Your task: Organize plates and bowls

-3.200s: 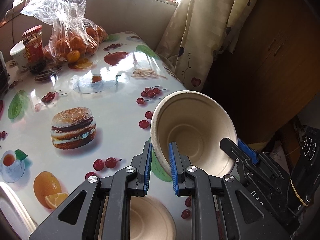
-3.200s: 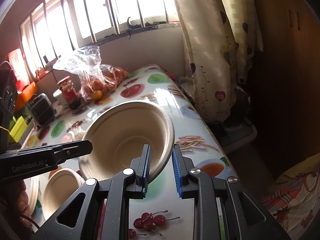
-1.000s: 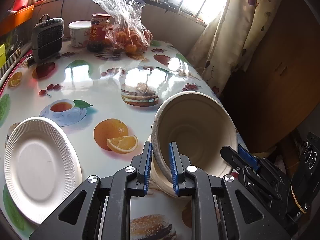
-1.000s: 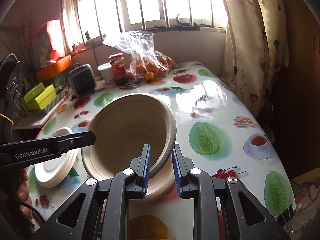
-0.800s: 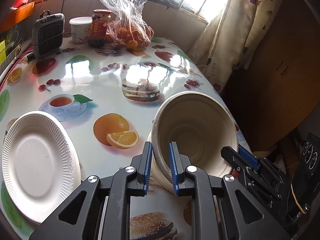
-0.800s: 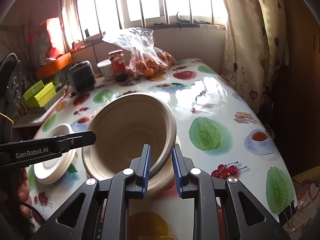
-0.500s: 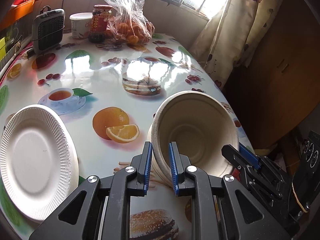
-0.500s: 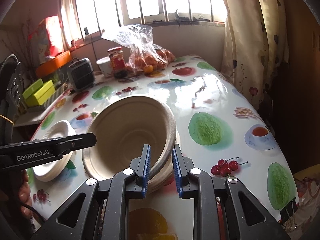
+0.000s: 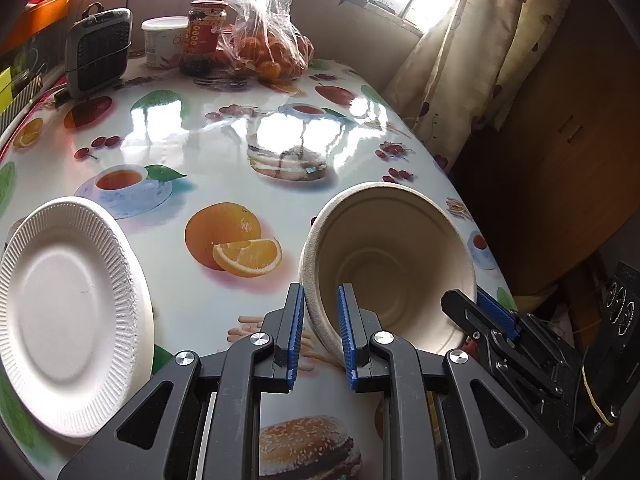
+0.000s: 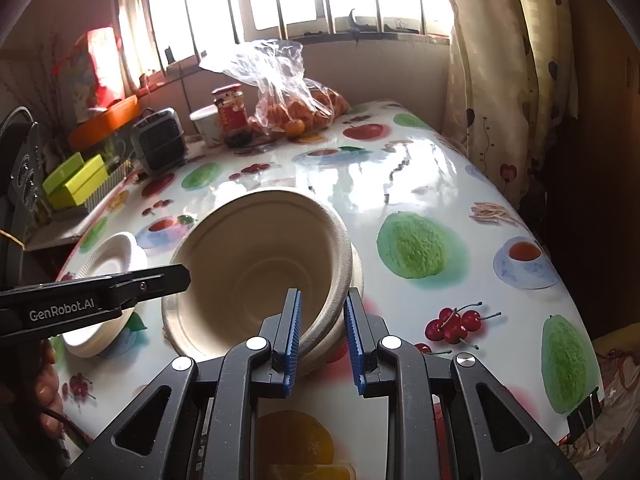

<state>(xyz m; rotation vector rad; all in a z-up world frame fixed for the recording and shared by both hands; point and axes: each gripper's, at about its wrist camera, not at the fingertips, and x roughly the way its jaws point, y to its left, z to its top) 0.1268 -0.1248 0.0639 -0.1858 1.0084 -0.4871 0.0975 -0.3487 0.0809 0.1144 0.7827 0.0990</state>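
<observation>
Left claw [image 9: 319, 334] and right claw [image 10: 321, 338] each clamped on opposite rims of the bowl [image 9: 394, 264] | bowl tilted, nesting in another bowl on the worktop [image 9: 192, 148], plate [image 9: 68, 312] alongside | risk: you release unevenly, it seats crooked or tips.

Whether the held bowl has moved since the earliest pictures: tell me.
Yes. In the left view the bowl has drawn away from the orange bag, toward the near end of the table, and is now beside the plate.
</observation>
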